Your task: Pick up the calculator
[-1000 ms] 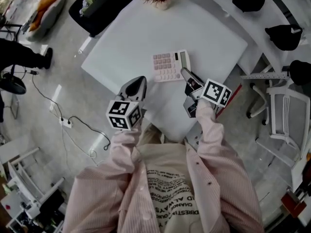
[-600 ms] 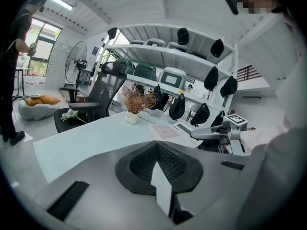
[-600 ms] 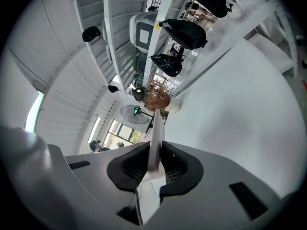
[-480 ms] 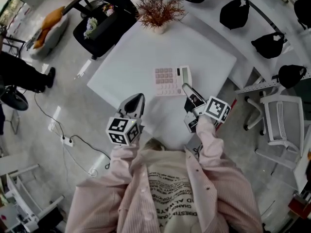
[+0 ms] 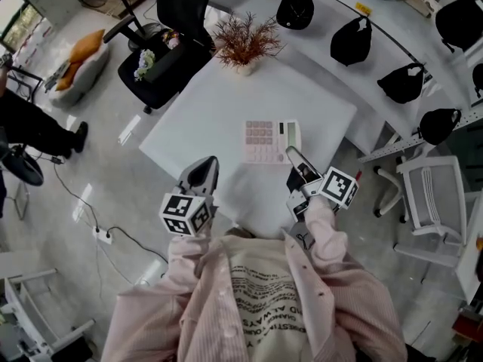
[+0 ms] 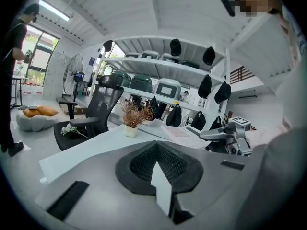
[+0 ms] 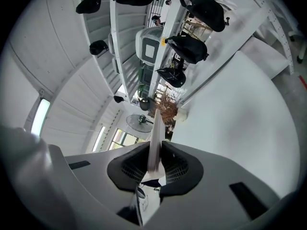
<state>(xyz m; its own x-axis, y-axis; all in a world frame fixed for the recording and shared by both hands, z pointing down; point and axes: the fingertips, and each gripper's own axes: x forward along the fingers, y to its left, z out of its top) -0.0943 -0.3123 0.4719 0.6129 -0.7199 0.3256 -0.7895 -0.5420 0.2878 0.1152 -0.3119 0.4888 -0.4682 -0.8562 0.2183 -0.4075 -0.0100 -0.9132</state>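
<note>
The calculator (image 5: pixel 270 140), pale pink with a light display strip, is over the white table (image 5: pixel 204 111). My right gripper (image 5: pixel 289 154) is at its near right corner. In the right gripper view the calculator (image 7: pixel 155 128) shows edge-on as a thin slab, and the right gripper (image 7: pixel 154 150) is shut on it. My left gripper (image 5: pixel 202 173) hangs off the table's near left edge, apart from the calculator. It is shut with nothing in it, as the left gripper view (image 6: pixel 157 147) also shows. There the calculator (image 6: pixel 178 131) lies flat ahead, with the right gripper (image 6: pixel 207 135) at its end.
A potted dried plant (image 5: pixel 243 44) stands at the table's far edge and a black office chair (image 5: pixel 170 47) beyond the far left corner. Black caps (image 5: pixel 351 40) hang along a white shelf at the back right. A white chair (image 5: pixel 430 202) is at right, cables (image 5: pixel 98 202) lie on the floor at left.
The head view has pulled back, so the table looks smaller. Both grippers have risen with it. The calculator has stayed at the right gripper's tips.
</note>
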